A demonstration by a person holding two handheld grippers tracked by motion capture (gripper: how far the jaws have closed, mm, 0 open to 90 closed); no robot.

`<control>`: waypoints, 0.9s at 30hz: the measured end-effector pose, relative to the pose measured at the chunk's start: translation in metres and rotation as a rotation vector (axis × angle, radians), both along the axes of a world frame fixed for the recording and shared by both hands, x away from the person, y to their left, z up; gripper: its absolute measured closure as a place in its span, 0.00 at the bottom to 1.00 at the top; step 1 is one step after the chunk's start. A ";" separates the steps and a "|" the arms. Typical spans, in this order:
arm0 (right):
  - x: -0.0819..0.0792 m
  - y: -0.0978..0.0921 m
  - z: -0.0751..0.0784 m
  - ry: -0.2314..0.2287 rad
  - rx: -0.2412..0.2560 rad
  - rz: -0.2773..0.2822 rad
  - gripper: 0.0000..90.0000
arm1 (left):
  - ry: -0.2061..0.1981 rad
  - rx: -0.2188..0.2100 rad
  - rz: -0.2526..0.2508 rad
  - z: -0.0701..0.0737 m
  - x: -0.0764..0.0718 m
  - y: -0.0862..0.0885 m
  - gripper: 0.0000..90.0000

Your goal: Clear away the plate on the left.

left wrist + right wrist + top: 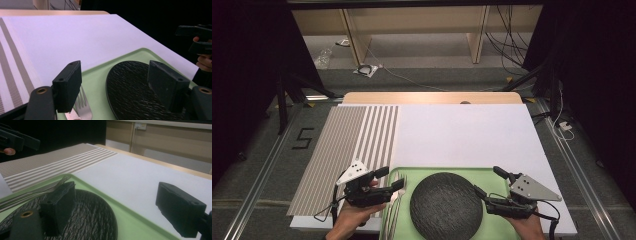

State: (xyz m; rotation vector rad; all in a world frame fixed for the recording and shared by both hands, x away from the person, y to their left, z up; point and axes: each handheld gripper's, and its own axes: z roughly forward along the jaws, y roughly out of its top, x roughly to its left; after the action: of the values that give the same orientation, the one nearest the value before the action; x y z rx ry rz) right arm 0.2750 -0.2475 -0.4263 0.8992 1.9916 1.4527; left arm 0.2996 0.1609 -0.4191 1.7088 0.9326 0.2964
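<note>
In the high view, a round black plate (447, 205) with a rough, slate-like surface lies in the lower middle of the frame on a pale green tray (492, 176). The left gripper (390, 179) hovers at the plate's left with its jaws apart, over a fork (396, 197) lying along the tray's left edge. The right gripper (488, 182) sits at the plate's right, jaws also apart.

In the left gripper view, the plate (130, 85) fills the lower right between the open jaws, and the fork's tines (82, 105) show at the bottom.

In the right gripper view, the plate (92, 217) lies at lower left under the spread jaws.

The plate looks stiff, fairly heavy and breakable; its rim, pinched at the edge, seems the best hold.
</note>
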 end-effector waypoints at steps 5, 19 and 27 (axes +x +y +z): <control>0.000 0.000 0.000 0.002 -0.001 0.000 0.19 | -0.022 -0.025 -0.017 -0.002 0.001 0.004 0.29; 0.000 0.001 0.000 -0.007 0.007 0.004 0.19 | -0.111 -0.053 -0.028 -0.006 0.000 0.015 0.24; 0.000 -0.001 0.000 -0.002 0.023 0.001 0.19 | -0.128 -0.058 -0.005 -0.003 -0.001 0.020 0.21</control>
State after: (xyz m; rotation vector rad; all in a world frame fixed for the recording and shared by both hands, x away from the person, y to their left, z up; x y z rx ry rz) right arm 0.2753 -0.2482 -0.4263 0.9061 1.9784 1.4789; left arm 0.2987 0.1809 -0.4219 1.6193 0.8353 0.3679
